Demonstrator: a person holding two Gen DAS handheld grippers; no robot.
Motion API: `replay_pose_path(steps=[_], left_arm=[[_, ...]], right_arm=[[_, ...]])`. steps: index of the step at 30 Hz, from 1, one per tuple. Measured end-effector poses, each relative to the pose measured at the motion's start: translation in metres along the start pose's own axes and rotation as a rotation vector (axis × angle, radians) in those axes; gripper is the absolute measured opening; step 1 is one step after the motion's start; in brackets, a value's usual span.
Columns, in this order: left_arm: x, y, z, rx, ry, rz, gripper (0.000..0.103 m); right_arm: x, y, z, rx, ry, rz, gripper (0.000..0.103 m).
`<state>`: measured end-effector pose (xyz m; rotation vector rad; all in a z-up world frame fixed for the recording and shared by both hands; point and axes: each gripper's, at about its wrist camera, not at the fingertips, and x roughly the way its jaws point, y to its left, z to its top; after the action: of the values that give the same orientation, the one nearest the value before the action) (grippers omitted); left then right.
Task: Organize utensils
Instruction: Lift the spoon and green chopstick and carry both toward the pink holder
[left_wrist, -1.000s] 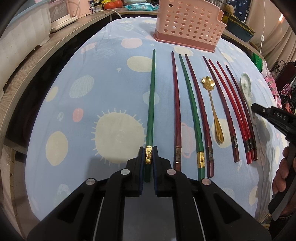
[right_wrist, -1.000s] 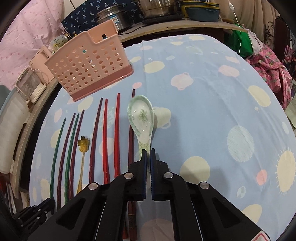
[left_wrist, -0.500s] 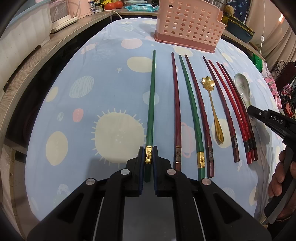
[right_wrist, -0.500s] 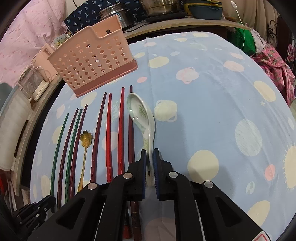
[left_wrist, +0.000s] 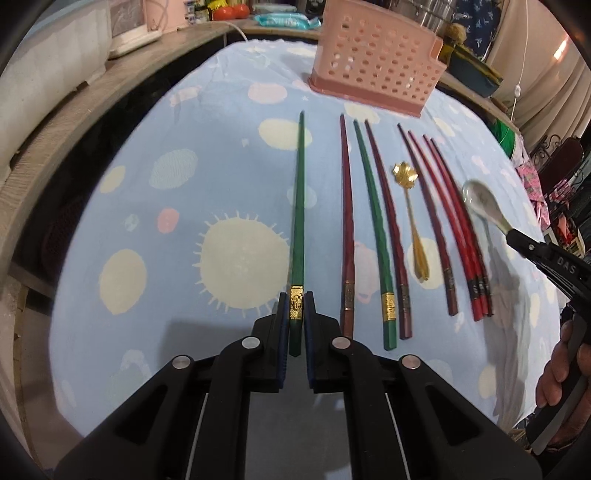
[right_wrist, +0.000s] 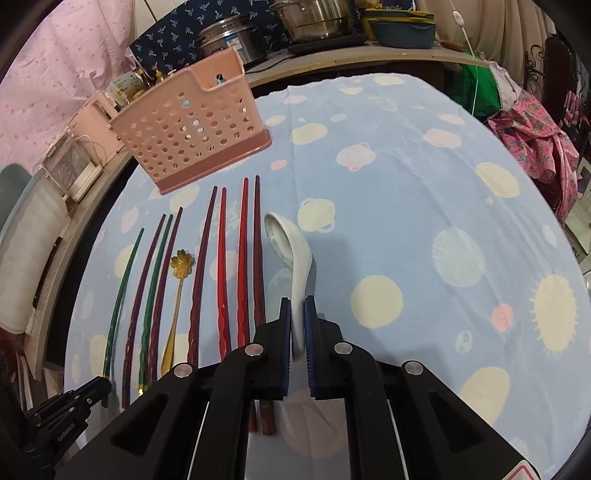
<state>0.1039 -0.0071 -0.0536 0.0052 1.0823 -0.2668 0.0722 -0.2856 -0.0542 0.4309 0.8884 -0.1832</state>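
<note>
"DAS" on right gripper (left_wrist: 517, 236) arm.

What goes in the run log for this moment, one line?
left gripper: shut on green chopstick | right gripper: shut on white ceramic spoon, lifted | pink perforated plastic caddy: empty-looking

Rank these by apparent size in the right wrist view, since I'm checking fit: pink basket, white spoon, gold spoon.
1. pink basket, clearly largest.
2. and 3. white spoon and gold spoon: unsure; the white one is raised in the right claw, nearer the camera.
</note>
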Motion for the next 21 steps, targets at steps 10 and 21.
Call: replay_pose_path(steps=[10, 21], left_arm=[[-0.067, 0.004, 0.041, -0.011, -0.183, 0.008, 0.007], [-0.119, -0.008, 0.154, 0.004, -0.409, -0.024, 0.007]], right_arm=[[-0.056, 0.004, 0.03, -0.013, -0.112, 0.009, 0.007], [-0.072, 0.03, 0.11, -0.07, -0.233, 0.058, 0.007]])
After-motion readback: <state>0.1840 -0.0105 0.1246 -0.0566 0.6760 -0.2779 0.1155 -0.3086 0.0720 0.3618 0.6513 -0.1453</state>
